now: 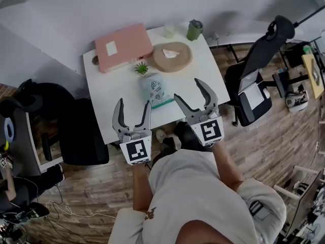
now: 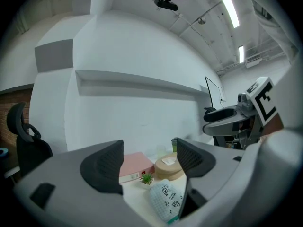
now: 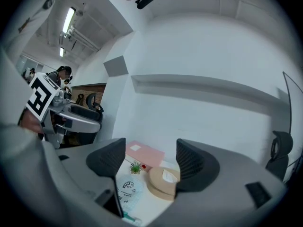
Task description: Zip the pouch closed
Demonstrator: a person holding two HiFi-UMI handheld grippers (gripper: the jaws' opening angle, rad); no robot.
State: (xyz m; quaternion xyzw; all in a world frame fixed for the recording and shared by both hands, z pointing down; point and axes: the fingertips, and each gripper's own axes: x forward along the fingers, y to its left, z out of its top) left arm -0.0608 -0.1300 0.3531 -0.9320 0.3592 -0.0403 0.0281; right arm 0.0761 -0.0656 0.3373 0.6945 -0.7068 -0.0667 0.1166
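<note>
Beside the potted plant [image 1: 141, 68], the limp-looking pouch [image 1: 155, 90] suits a teal-edge pinch; left gripper [image 1: 134, 103] and right gripper [image 1: 189, 89] gape empty.

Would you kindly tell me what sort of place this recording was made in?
Most likely an office or lab workroom: a white rectangular desk stands by a plain white wall, a black swivel office chair sits beside it, and there is a wood-look plank floor underfoot.
</note>
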